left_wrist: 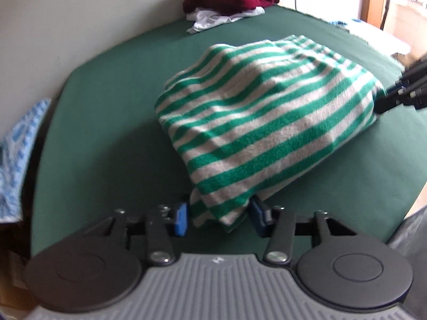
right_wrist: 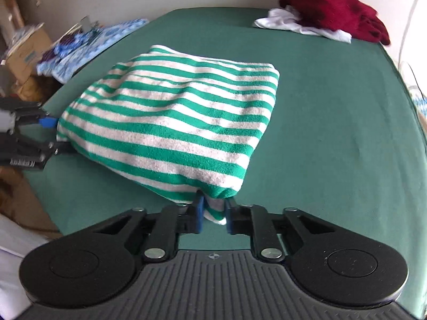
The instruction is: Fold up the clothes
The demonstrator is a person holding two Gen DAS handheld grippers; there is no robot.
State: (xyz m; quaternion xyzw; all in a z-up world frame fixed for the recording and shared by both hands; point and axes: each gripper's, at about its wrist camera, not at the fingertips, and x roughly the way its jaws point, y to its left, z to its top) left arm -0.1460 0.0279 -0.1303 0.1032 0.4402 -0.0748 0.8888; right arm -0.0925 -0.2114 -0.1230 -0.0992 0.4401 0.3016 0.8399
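So the striped top (left_wrist: 264,122) is sitting folded into a thick bundle roughly in the middle of the green surface (left_wrist: 106,122), green and white stripes running across it.

Left claw (left_wrist: 218,217) has the near corner of the bundle sitting between its blue pads (left_wrist: 181,218). The pads look spread a bit wide, with a gap on both sides of the fabric, so I can't tell if it's really pinching or just around it. In the right view the same claw (right_wrist: 49,133) shows at 9 o'clock, right at the bundle's edge.

Right claw (right_wrist: 213,214) is clenched on a corner of the top (right_wrist: 170,122), with the fabric squeezed between both pads (right_wrist: 198,214). From the left camera it pokes in at 3 o'clock (left_wrist: 381,105), touching the far edge.

Up at the back there's a red garment (right_wrist: 333,10) piled on something white (right_wrist: 293,24), around 1 o'clock in the right view. Blue patterned cloth (right_wrist: 88,45) hangs off the edge at 10 o'clock.
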